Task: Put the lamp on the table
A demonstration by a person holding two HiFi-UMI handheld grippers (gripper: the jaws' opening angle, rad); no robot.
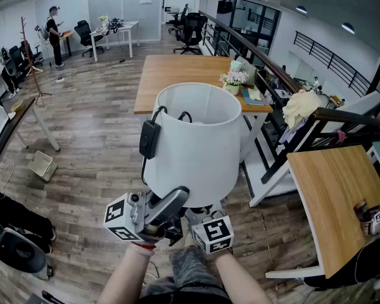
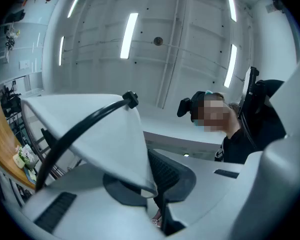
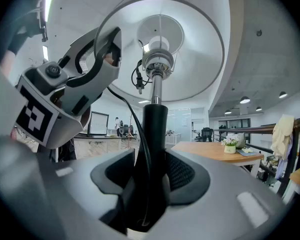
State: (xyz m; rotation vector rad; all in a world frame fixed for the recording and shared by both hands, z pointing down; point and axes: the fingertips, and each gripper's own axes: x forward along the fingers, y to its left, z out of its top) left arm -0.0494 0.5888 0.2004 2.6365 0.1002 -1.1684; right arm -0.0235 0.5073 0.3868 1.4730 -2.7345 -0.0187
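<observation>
Holding the lamp (image 1: 193,145) up at the centre of the head view, both grippers on it, with the wooden table (image 1: 177,75) beyond it at upper centre

Wide-set jaws of the right gripper (image 3: 152,176) clamp the black stem (image 3: 155,126), which rises straight out of them into the shade (image 3: 200,49) overhead; the left gripper (image 2: 151,184) tilts upward and pinches the shade's lower rim, a black cord (image 2: 85,120) arcing over the shade at left
</observation>
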